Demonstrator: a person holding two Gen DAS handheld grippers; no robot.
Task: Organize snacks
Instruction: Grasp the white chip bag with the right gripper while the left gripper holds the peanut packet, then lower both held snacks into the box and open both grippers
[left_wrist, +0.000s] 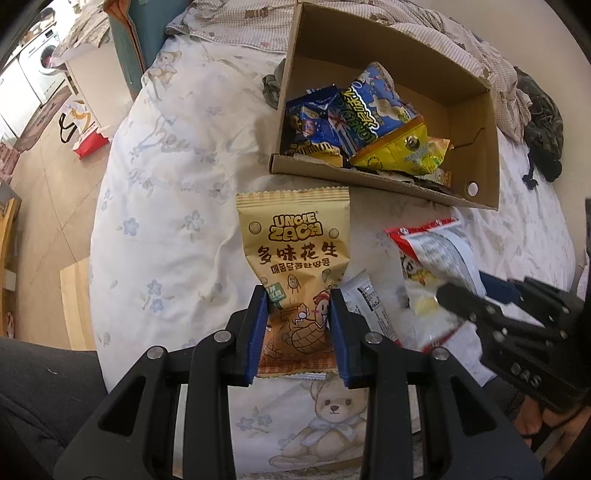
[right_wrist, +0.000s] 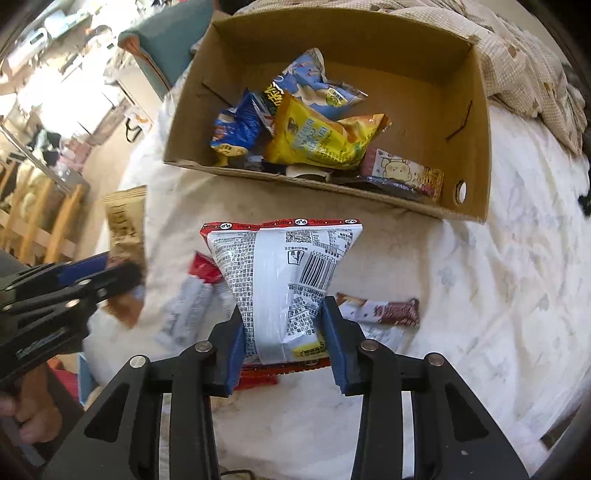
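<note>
My left gripper (left_wrist: 298, 295) is shut on the lower half of a tan peanut packet (left_wrist: 293, 236), held above the bed. My right gripper (right_wrist: 283, 306) is shut on a white and red packet (right_wrist: 280, 258), its pads pinching the waist. Both packets hang just in front of an open cardboard box (right_wrist: 369, 40) that holds several blue and yellow snack bags (right_wrist: 314, 136). The left wrist view has the right gripper (left_wrist: 465, 295) at its right with that packet (left_wrist: 432, 251). The right wrist view has the left gripper (right_wrist: 122, 273) at its left.
A brown chocolate bar (right_wrist: 384, 310) and a white and red sachet (right_wrist: 192, 295) lie loose on the bear-print quilt (left_wrist: 166, 221) under the grippers. A checked blanket (left_wrist: 480, 40) is bunched behind the box. The bed's edge and the floor (left_wrist: 48, 192) lie to the left.
</note>
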